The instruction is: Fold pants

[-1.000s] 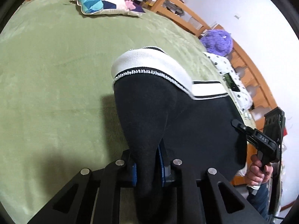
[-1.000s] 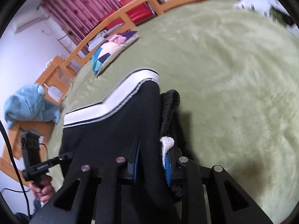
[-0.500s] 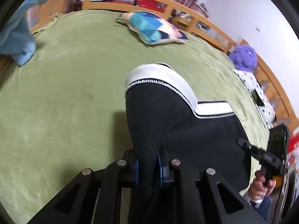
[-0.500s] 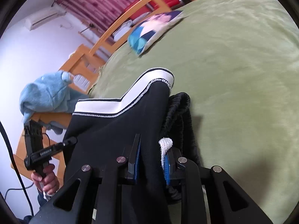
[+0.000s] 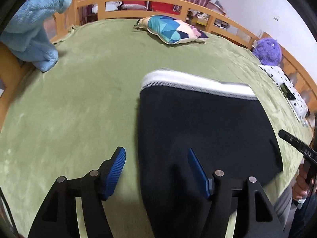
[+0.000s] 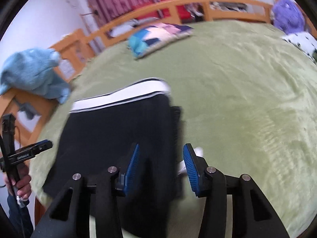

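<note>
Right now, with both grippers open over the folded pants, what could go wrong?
1. The left gripper and right gripper have just been opening, and the black pants lie between their pads; pulling back low might snag the fabric and undo the fold.
2. The white drawstring beside the right pad could catch.

Free: green bed (image 5: 79,99) left of the pants (image 5: 198,129).
Obstacles: pillow (image 5: 172,29) near far rail; blue towel (image 5: 33,29), seemingly draped, left corner.

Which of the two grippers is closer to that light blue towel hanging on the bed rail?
Left. The left gripper hangs over the pants' edge on the blue towel's side; the right gripper straddles the opposite edge, farther off. Both stand open.
</note>
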A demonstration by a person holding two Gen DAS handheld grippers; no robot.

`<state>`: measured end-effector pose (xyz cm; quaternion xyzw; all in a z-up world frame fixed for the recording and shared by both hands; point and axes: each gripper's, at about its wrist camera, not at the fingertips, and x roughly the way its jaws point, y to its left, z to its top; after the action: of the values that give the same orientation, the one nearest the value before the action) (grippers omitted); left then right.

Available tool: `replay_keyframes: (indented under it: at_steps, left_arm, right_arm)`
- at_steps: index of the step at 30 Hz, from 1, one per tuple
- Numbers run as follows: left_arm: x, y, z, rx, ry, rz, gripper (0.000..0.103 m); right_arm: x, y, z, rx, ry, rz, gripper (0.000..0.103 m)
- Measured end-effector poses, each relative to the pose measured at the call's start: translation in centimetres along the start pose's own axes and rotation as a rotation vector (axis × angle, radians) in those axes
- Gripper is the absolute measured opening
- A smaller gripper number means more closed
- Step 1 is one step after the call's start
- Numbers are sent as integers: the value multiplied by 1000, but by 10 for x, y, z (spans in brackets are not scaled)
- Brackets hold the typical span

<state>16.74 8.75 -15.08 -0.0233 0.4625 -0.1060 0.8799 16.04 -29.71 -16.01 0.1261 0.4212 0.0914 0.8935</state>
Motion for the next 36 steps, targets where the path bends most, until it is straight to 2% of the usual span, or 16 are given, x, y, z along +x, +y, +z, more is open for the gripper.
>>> replay_keyframes:
  at_steps: [2,4,6,8,11,14,16,20,22,24,26,29,31,32,36]
  left_arm:
    - [-4,-4,-25,14,10,-5,63]
    - [6,-9,-56,20,66,7,63]
    - [18,-7,-80,-28,90,-16,64]
    - [22,1,-84,-118,107,-88,64]
    - [15,5,-70,-117,120,-104,63]
    - [-6,0,-43,-46,34,-46,63]
    - [-9,-2,-21,-29,6,-46,63]
    - [9,-10,29,6,-34,-34,63]
    - [24,-18,47,15,-29,-18,63]
    - [42,-23,64,5,-27,-34,63]
    - [61,-26,75,-1,-21,-45,63]
    - [93,-28,81,-2,3,-2,63]
    - [114,-26,82,-24,61,-9,63]
    - [122,-25,81,-37,88,-19,63]
    - [110,-32,75,-21,71,-2,63]
  right_arm:
    - [-3,9,-21,-44,9,26,36]
    - [3,13,-42,-76,31,7,36]
    - [11,16,-58,-114,50,-26,36]
    - [18,15,-66,-108,78,-37,36]
    - [15,18,-67,-138,97,-54,36]
    - [1,17,-51,-135,93,-14,36]
    - [-4,14,-33,-116,56,5,38]
    - [11,22,12,-144,-20,-22,39]
    - [28,28,33,-156,-25,-21,41]
    - [47,35,49,-162,-30,4,41]
    - [66,43,57,-186,-34,12,41]
    - [104,41,55,-238,17,-53,40]
    - [114,32,53,-235,-5,-90,40]
    - [116,27,55,-210,-1,-81,40]
    - [119,29,60,-202,10,-114,39]
